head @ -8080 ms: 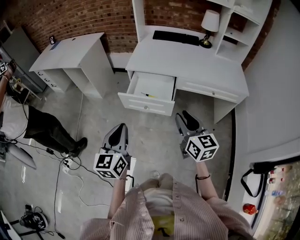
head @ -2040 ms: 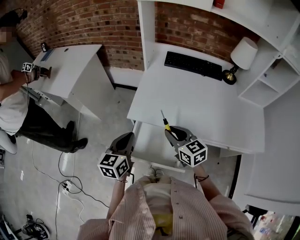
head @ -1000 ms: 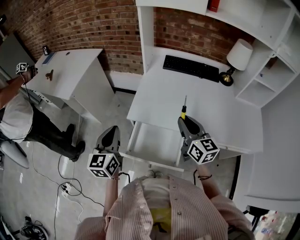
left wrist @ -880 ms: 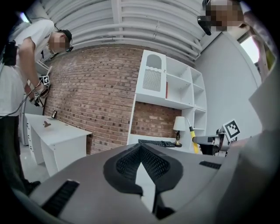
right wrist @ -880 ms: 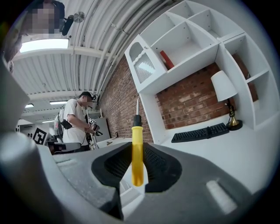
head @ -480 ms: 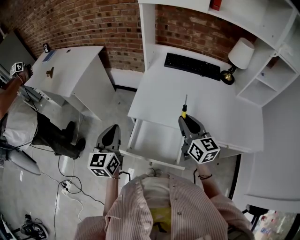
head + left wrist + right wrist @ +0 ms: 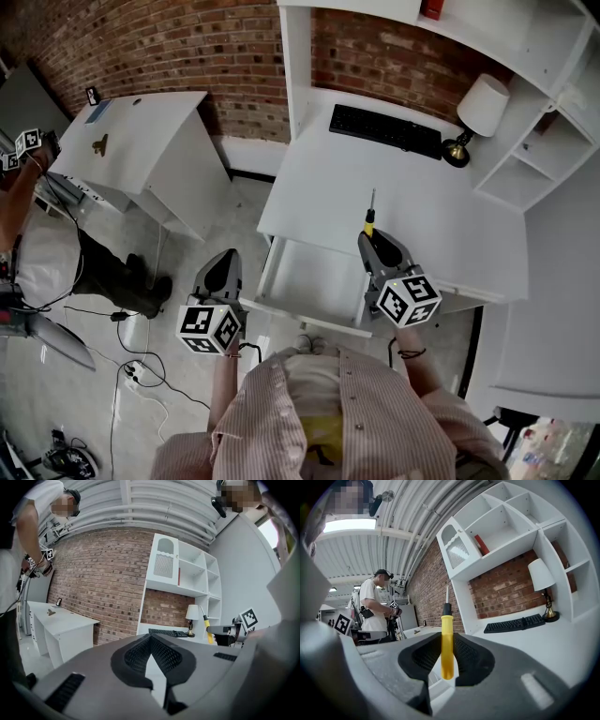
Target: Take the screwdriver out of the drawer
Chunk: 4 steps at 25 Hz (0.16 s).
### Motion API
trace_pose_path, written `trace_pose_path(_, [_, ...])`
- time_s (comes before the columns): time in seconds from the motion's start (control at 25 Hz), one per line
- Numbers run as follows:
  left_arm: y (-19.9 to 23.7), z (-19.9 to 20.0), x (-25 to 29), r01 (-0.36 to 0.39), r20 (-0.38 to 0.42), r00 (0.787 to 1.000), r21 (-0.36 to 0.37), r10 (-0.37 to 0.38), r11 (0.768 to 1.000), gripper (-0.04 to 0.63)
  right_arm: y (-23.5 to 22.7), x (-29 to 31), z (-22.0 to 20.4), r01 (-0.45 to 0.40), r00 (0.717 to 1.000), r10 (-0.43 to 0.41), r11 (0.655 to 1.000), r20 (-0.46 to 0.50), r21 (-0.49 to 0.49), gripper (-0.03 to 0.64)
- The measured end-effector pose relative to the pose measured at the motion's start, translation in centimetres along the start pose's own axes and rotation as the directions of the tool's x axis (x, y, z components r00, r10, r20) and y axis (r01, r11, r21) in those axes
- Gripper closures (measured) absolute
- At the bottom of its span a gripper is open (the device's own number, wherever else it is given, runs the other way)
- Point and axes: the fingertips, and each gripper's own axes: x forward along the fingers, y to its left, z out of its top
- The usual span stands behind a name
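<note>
The right tongs [image 7: 448,662] are clamped on the yellow handle of the screwdriver [image 7: 368,223], which stands upright, tip up, out of the open drawer [image 7: 309,281] at the white table's [image 7: 422,202] front edge. The left tongs [image 7: 150,645] are together and empty, left of the drawer.

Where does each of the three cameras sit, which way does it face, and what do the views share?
Head view: on the person's head, facing steeply down at the white desk, its open drawer, the left tongs, the right tongs and the striped shirt.
Left gripper view: on the left tongs, along its shut, empty jaws toward the red brick wall.
Right gripper view: on the right tongs, along jaws clamped on the yellow-handled screwdriver.
Shared: all three show that screwdriver.
</note>
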Motion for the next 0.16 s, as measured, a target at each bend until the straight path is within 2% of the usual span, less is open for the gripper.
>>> trace_pose_path(0.16, [0.16, 0.02, 0.18, -0.003, -0.003, 1.000, -0.001, 0.003, 1.000, 0.597, -0.09, 0.16, 0.02, 0.002, 1.000, -0.002, 1.000, -0.003, -0.002, 0.535])
